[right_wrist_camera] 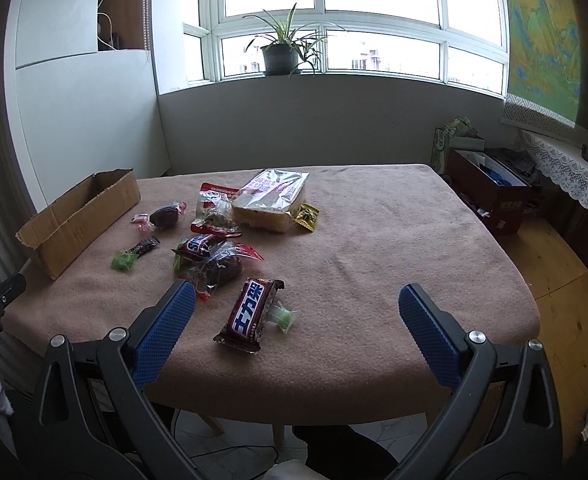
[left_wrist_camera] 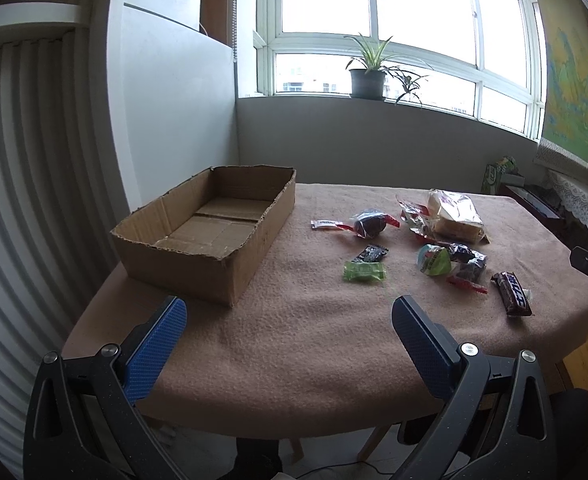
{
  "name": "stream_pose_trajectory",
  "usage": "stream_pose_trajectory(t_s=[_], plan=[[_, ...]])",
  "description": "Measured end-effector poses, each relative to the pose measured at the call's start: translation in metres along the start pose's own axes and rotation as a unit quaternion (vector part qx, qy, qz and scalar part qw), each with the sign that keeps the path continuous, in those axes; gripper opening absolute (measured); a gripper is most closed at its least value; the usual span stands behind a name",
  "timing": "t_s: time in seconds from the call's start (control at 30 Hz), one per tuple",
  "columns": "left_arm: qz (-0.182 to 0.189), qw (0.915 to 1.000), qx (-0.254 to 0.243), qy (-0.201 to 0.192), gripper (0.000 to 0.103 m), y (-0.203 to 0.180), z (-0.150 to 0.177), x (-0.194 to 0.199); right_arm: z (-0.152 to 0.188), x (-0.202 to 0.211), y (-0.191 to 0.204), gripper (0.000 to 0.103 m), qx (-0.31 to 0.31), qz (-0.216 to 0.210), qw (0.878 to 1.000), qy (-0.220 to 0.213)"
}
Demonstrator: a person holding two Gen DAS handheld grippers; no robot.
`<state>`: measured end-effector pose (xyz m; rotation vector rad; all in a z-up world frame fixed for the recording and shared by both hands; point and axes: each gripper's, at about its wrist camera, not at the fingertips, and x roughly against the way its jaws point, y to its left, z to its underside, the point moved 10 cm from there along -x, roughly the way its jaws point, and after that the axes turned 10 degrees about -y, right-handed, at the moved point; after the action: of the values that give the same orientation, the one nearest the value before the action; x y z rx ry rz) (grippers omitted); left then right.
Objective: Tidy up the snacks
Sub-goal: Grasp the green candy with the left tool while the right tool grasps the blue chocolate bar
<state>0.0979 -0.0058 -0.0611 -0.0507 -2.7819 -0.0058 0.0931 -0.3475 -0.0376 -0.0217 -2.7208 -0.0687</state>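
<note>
None of the snacks (right_wrist_camera: 213,240) are sitting in the cardboard box (left_wrist_camera: 213,236) yet, all lying scattered on the worktop (right_wrist_camera: 374,280) beside it, while both claws, left (left_wrist_camera: 289,316) and right (right_wrist_camera: 296,304), are hovering spread and empty.

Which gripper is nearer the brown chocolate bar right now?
Right. The right gripper hovers open just in front of the chocolate bar. The left gripper is open farther left, near the cardboard box.
</note>
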Motion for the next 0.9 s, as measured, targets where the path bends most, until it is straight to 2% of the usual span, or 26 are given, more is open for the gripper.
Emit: stream_pose_trajectory(t_s=[0.27,0.33,0.6,0.7,0.8,0.9], plan=[[0.030,0.9992,-0.005,0.027,0.102,-0.013,0.006,-0.011,0.025,-0.014,-0.024,0.103,-0.018,-0.016,0.998,0.052],[0.040,0.9986,0.005,0.033,0.102,-0.013,0.005,-0.015,0.027,-0.018,-0.024,0.100,-0.027,-0.022,0.998,0.059],[0.066,0.9961,0.019,0.056,0.097,-0.026,0.003,-0.038,0.031,-0.029,-0.005,0.091,-0.034,-0.059,0.995,0.074],[0.081,0.9936,0.024,0.075,0.093,-0.035,0.007,-0.051,0.033,-0.035,0.003,0.090,-0.033,-0.072,0.993,0.082],[0.092,0.9907,0.024,0.097,0.089,-0.044,0.012,-0.066,0.035,-0.042,0.011,0.082,-0.039,-0.088,0.991,0.091],[0.096,0.9893,0.017,0.109,0.088,-0.053,0.013,-0.078,0.035,-0.049,0.019,0.082,-0.043,-0.099,0.989,0.098]])
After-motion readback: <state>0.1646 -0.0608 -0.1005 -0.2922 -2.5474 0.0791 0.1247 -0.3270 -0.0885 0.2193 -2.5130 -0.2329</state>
